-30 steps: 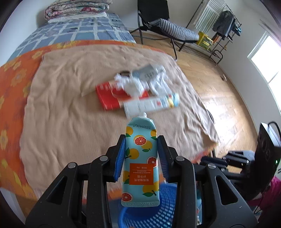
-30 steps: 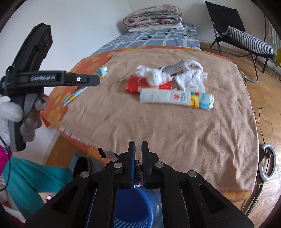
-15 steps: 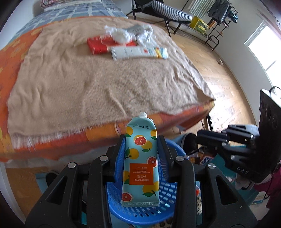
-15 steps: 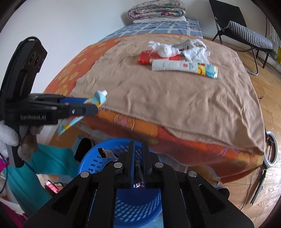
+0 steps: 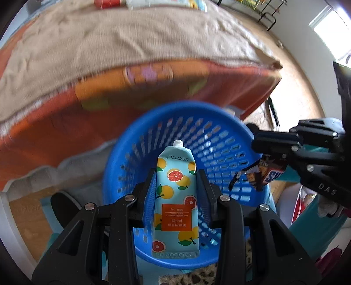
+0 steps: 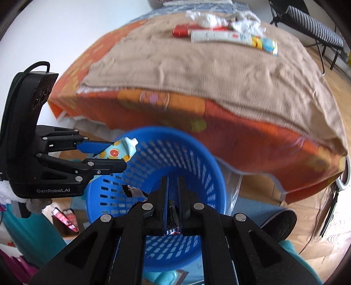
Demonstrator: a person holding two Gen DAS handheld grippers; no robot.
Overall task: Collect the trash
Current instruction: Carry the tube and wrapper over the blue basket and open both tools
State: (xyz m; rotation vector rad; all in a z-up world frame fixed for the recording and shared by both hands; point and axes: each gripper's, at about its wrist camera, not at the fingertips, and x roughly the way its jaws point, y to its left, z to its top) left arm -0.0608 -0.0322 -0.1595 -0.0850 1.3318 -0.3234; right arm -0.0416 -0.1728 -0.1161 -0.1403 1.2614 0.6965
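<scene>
My left gripper (image 5: 176, 175) is shut on a light-blue hand-cream tube (image 5: 175, 193) printed with oranges, holding it over the open top of the blue perforated basket (image 5: 219, 122). My right gripper (image 6: 172, 186) is shut on a dark candy wrapper (image 6: 172, 213), also over the basket (image 6: 197, 157). The wrapper (image 5: 263, 173) shows in the left wrist view at the basket's right rim, and the tube (image 6: 120, 151) in the right wrist view at the left rim. More trash lies far back on the bed: a red packet (image 6: 182, 30), a white tube (image 6: 230, 37), crumpled tissues (image 6: 210, 18).
The basket stands on the floor against the foot of the bed, which has a tan blanket (image 6: 208, 65) over an orange flowered sheet (image 6: 241, 136). A folding chair (image 6: 313, 24) stands on the wooden floor to the right. A phone (image 6: 64, 219) lies at lower left.
Both grippers have dropped from bed height and tilted down over the blue basket, each still holding its item. The bed has slid up in both views.
</scene>
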